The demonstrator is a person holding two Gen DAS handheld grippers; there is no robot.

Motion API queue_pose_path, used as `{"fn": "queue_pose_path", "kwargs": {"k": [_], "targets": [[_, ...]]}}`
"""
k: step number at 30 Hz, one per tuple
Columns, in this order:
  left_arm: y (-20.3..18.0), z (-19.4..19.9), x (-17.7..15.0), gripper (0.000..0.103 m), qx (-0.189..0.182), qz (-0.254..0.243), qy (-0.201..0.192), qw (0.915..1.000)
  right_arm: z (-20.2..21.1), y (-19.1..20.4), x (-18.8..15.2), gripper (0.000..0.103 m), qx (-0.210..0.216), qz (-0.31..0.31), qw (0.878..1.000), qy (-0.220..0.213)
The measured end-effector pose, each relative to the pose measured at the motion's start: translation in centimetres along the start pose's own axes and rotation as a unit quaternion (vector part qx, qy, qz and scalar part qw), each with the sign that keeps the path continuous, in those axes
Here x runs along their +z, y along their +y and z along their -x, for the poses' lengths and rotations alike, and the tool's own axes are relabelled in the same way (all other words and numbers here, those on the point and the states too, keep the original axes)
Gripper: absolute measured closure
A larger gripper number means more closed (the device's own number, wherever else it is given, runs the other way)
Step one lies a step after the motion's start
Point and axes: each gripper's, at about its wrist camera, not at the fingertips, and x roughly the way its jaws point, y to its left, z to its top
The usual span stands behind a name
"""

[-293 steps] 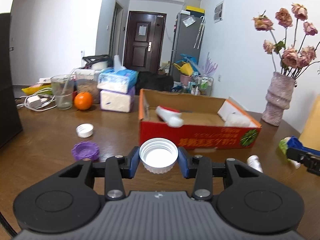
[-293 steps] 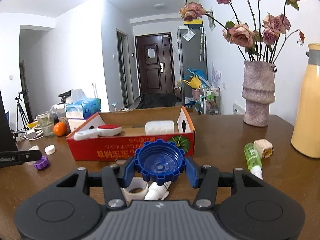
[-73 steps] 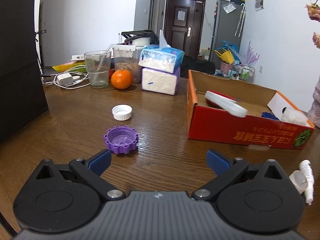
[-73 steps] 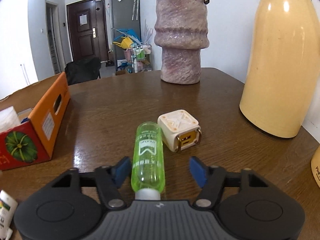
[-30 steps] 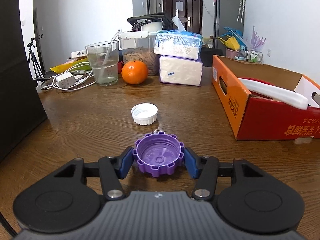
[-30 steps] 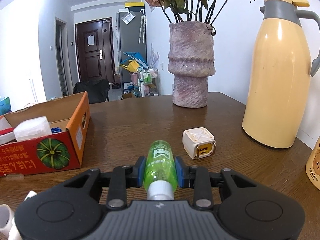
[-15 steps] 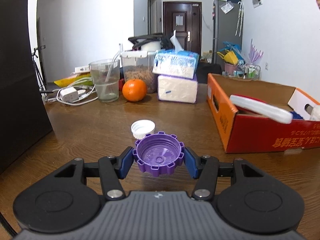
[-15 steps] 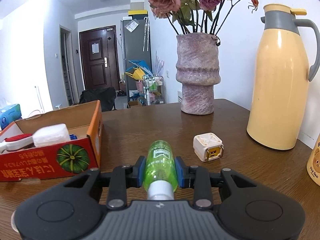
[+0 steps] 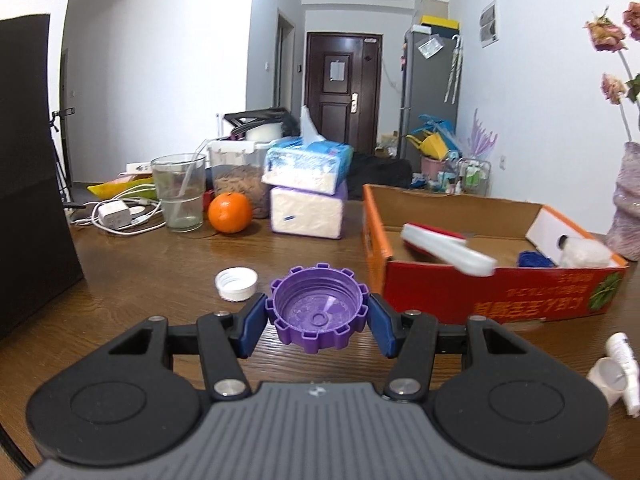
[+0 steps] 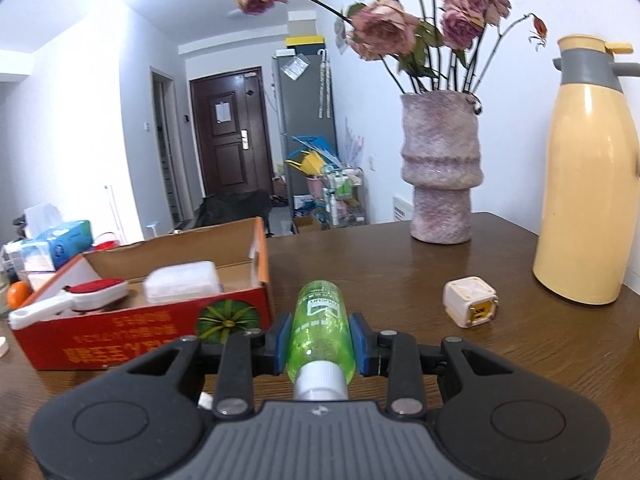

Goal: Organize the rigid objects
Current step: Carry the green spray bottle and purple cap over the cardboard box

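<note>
My left gripper [image 9: 318, 322] is shut on a purple notched cap [image 9: 318, 306], held open side up above the table. A red cardboard box [image 9: 496, 298] stands to its right, holding a white-and-red brush [image 9: 444, 248], a blue cap [image 9: 534, 259] and a white block [image 9: 586, 254]. A small white cap [image 9: 236, 283] lies on the table just left of the gripper. My right gripper [image 10: 320, 342] is shut on a green bottle [image 10: 320, 330] with a white cap, lifted above the table. The box [image 10: 160, 326] shows to its left. A white cube [image 10: 470, 307] sits to its right.
A glass [image 9: 180, 192], an orange [image 9: 230, 213], tissue packs [image 9: 306, 194] and a charger with cables [image 9: 116, 216] stand at the back left. A white tube and lid [image 9: 618, 372] lie at the right. A vase with flowers [image 10: 440, 184] and a yellow thermos [image 10: 588, 184] stand at the back right.
Both grippers have risen from the table with their loads. The left has swung right toward the box with the purple cap. The right has moved left toward the box with the green bottle.
</note>
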Motion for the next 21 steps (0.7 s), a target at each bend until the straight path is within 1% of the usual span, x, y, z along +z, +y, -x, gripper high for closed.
{"fn": "queue_pose_path", "kwargs": {"k": [8, 17, 21], "targets": [[-2.8, 1.5, -0.2, 0.047, -0.029, -0.004, -0.011, 0.9995, 1.2, 2.0, 0.0, 0.073, 0.029, 0.003, 1.000, -0.008], [-5.9, 2.8, -0.4, 0.047, -0.064, -0.006, -0.012, 0.9979, 2.4, 4.2, 0.1, 0.073, 0.063, 0.012, 0.998, -0.014], [-7.1, 3.2, -0.1, 0.047, -0.073, -0.005, -0.012, 0.9973, 2.8, 5.2, 0.3, 0.073, 0.076, 0.019, 0.997, -0.020]]}}
